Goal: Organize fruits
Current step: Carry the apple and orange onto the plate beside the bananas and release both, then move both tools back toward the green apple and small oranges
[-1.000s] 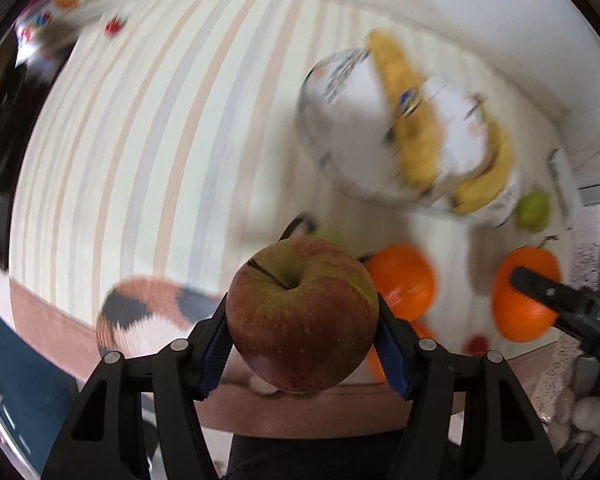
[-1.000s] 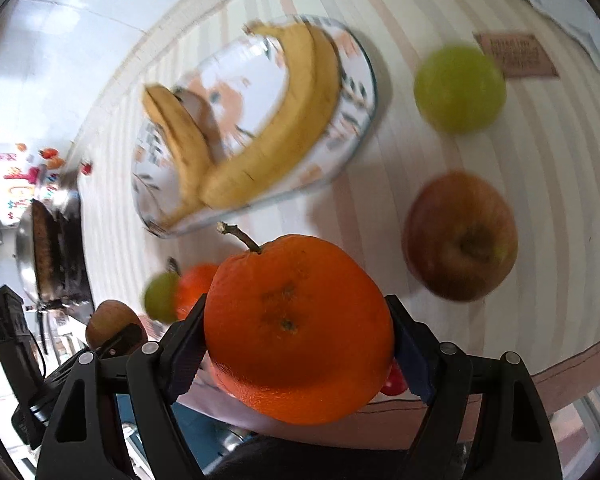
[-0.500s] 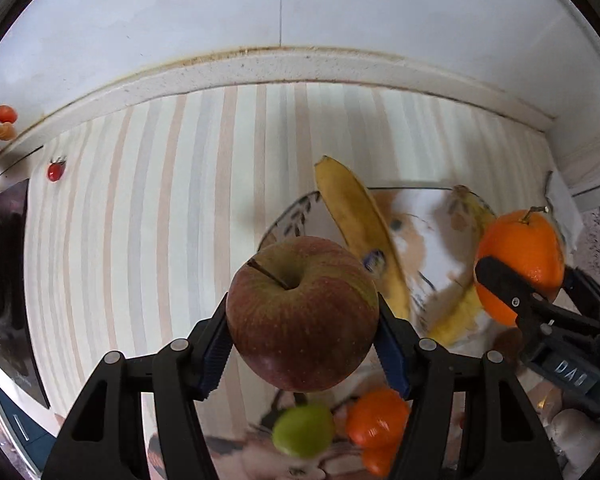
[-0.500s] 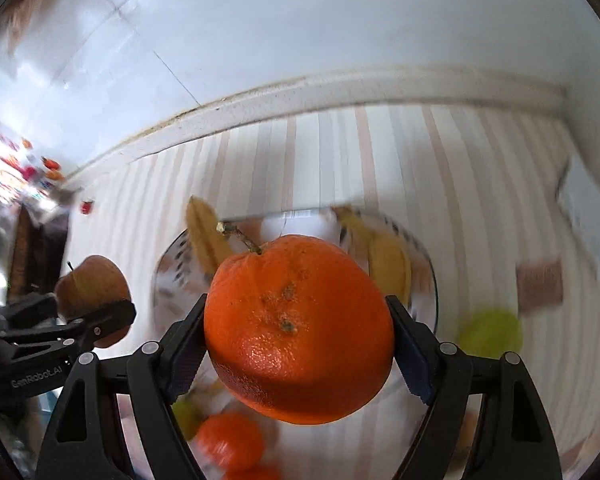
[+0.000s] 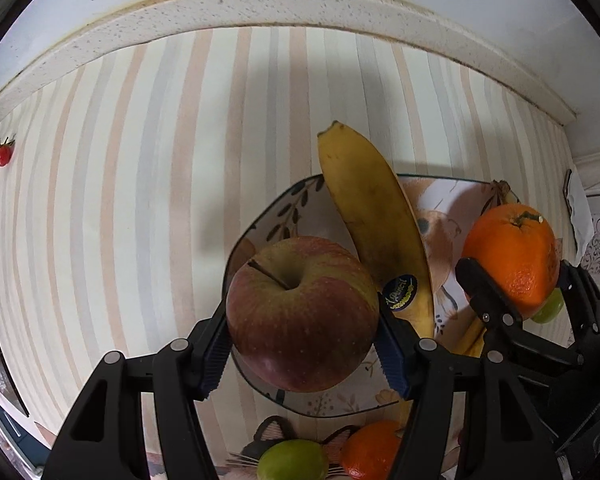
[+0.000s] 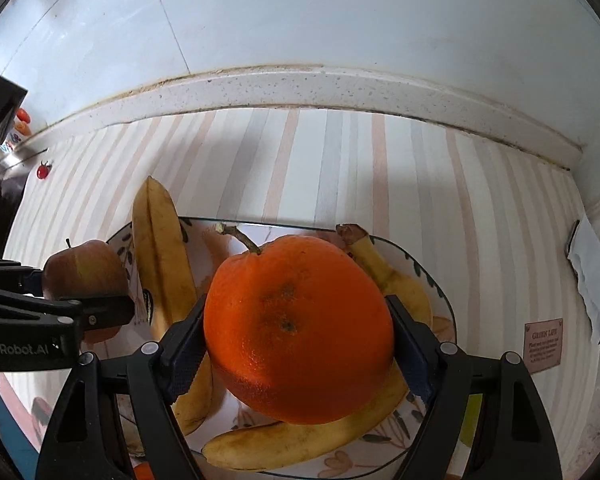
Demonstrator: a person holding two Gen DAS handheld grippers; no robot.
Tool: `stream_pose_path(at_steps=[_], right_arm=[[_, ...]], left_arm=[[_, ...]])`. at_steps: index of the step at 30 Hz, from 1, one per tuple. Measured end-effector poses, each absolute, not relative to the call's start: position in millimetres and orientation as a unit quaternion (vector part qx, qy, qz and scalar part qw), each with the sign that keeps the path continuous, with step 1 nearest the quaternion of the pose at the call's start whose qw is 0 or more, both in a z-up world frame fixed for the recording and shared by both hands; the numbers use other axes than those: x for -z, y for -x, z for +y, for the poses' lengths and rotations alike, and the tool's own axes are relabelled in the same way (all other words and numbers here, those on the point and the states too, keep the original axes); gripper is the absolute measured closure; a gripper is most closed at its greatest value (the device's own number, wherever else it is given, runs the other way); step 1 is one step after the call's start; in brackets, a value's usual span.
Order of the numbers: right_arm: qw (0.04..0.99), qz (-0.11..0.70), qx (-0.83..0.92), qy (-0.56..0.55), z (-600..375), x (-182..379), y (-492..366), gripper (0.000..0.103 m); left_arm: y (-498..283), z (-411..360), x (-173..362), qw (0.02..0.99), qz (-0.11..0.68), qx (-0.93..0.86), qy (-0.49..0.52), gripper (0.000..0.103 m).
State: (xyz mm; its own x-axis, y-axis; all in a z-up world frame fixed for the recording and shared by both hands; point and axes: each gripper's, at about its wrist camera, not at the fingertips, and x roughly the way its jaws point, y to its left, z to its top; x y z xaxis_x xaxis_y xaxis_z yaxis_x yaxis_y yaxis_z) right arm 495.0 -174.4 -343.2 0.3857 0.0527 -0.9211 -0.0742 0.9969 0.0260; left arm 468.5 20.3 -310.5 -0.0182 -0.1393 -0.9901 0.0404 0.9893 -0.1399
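Note:
My left gripper (image 5: 302, 338) is shut on a red-green apple (image 5: 300, 312), held over the left side of a patterned plate (image 5: 296, 200). My right gripper (image 6: 296, 344) is shut on a big orange (image 6: 298, 328) with a short stem, hanging over the plate (image 6: 440, 296). Bananas (image 6: 160, 256) lie on the plate; one (image 5: 374, 224) bears a dark sticker. In the left wrist view the right gripper (image 5: 520, 276) with its orange (image 5: 510, 250) is at the right. In the right wrist view the left gripper (image 6: 82, 294) with the apple (image 6: 84, 268) is at the left.
A green fruit (image 5: 292, 460) and another orange (image 5: 370, 456) lie on the striped cloth near the plate's front edge. A cherry tomato (image 5: 4, 154) sits far left. A speckled ledge (image 6: 300, 88) and tiled wall close the back. A small card (image 6: 544, 344) lies right.
Both grippers have swung from the cloth's front area to above the plate, each keeping its fruit. The plate and bananas now sit directly below them; the loose fruits have dropped to the lower edge.

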Motion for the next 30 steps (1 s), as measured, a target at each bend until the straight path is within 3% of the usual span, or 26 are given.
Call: stream_pose_path(at_steps=[8,10,13,21,30], right_arm=[[0.813,0.579,-0.046,-0.037,-182,338,-504,0.016],[0.806,0.587,-0.052,-0.064,-187,331,-505,0.01],[0.794,0.599,-0.052,-0.086,-193,321,-507,0.009],[0.787,0.609,-0.052,-0.09,-205,293,-490,0.009],[0.772,0.626,-0.047,-0.098,-217,279,-456,0.009]], left_arm=[[-475,12,313,0.687,0.724,0.049,0.035,0.041],[-472,12,315,0.684,0.727,0.046,0.04,0.041],[-467,13,312,0.682,0.728,0.049,0.054,0.04],[-462,7,274,0.708,0.703,0.05,0.041,0.016],[-436,2,240,0.736,0.675,0.048,0.015,0.016]])
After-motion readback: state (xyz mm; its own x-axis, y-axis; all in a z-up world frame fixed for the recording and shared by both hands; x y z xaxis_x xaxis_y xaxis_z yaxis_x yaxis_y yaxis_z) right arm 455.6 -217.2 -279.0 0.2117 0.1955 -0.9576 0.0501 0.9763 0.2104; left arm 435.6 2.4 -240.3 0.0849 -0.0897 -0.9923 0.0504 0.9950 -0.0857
